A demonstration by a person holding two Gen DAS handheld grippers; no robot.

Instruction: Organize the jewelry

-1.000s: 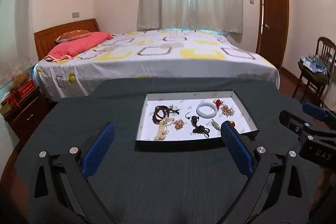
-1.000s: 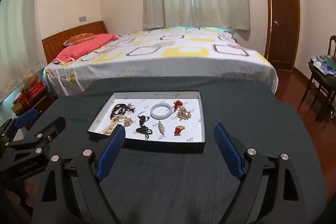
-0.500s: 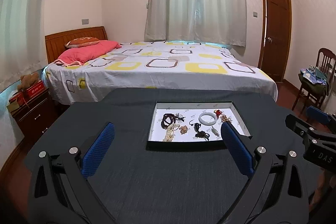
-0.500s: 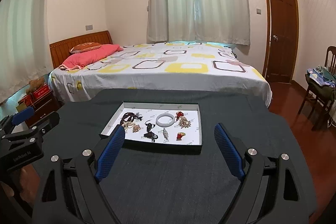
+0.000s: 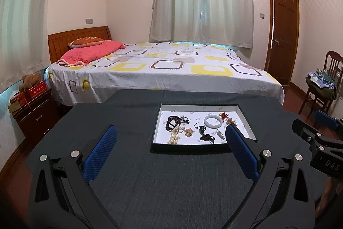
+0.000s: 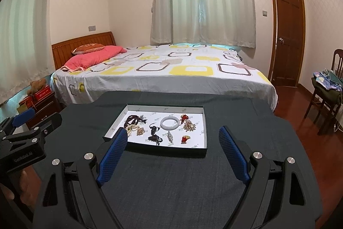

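Dark cloth-covered table in front of bed. Shallow white-lined tray on table near far edge, middle. Left gripper and right gripper both above near side of table, jaws wide, holding nothing. In tray: white bangle center toward far wall; dark bead strand far left corner; red charm near right.

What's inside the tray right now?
The tray holds a white bangle, dark beads, pale necklace, red charms and small brooches. The right gripper's finger covers its near-left corner.
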